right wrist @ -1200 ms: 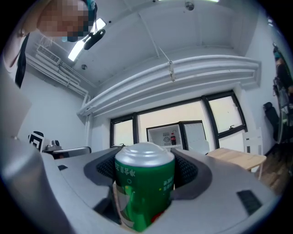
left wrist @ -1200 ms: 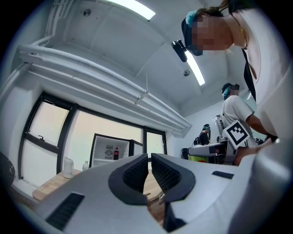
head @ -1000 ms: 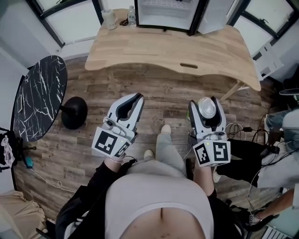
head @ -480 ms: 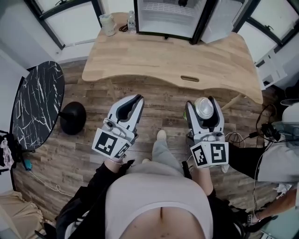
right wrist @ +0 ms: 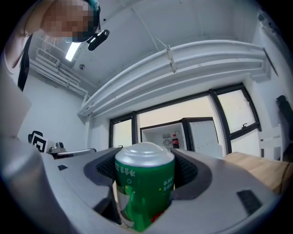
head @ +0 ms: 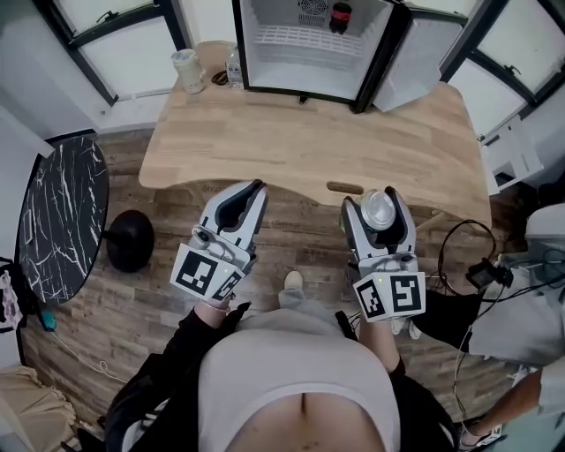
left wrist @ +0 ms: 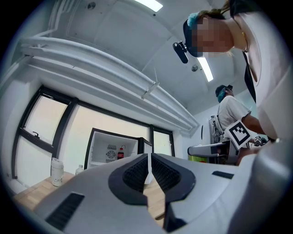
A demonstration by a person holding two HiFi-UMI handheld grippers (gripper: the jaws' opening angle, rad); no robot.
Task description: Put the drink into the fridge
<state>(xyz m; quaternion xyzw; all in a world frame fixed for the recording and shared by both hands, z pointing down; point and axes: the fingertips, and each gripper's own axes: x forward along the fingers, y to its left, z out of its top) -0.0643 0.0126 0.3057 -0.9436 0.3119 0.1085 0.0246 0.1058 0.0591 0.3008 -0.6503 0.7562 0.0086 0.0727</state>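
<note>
Drink can [head: 380, 206], silver-topped, sits clamped in the right gripper [head: 378, 212] above the plank floor [head: 300, 221], just short of the pale wooden table's [head: 291, 132] curved near edge. The left gripper [head: 252, 189] hovers beside it, jaws together and empty. At the table's far edge stands an open mini fridge [head: 300, 53], white inside. It holds a cola bottle [head: 340, 16], and its door [head: 415, 53] is swung to the right. A white jar [head: 185, 71] and a small clear bottle [head: 233, 66] stand left of the fridge. A round black marbled tabletop [head: 62, 212] lies far left.

In the left gripper view, ribbed dark pads [left wrist: 137, 172] meet with nothing between them, and the fridge shows beyond.

In the right gripper view, the can is green with a domed silver top, pressed between ribbed black pads [right wrist: 185, 171]. The fridge stands well beyond it.
</note>
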